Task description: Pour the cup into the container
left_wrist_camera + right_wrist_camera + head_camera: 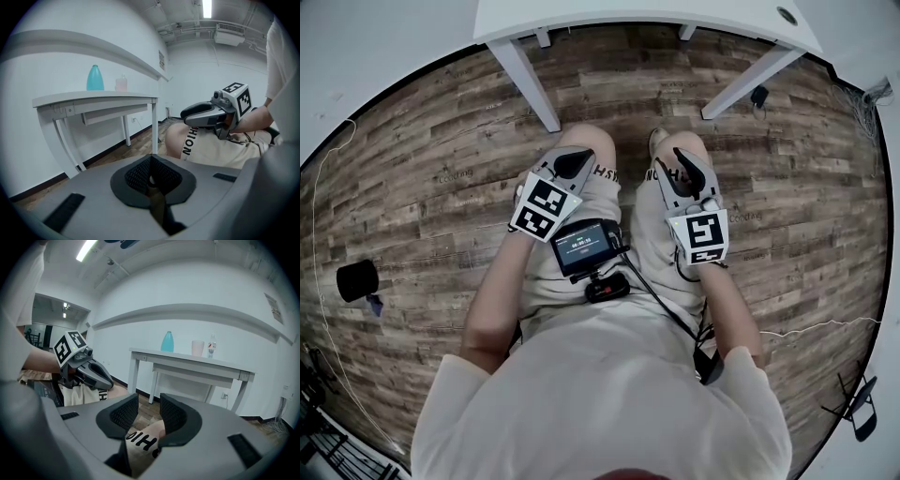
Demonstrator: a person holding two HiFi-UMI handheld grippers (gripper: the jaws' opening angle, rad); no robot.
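Two grippers rest on the seated person's thighs, short of the table (187, 363) and near nothing on it. That reads as a parked pose, and it fits either waiting to reach or being finished and drawn back. The left gripper (572, 163) has its jaws pressed together and is empty. The right gripper (682, 156) has its jaws slightly spread with nothing between them, only thigh behind.

The cup (198, 347) stands upright on the table. It is pale pink and translucent, and its fill can't be judged. The teal bottle-shaped container (168, 341) stands upright on the table beside the cup but apart from it. A small clear bottle (212, 347) is just on the cup's other side.
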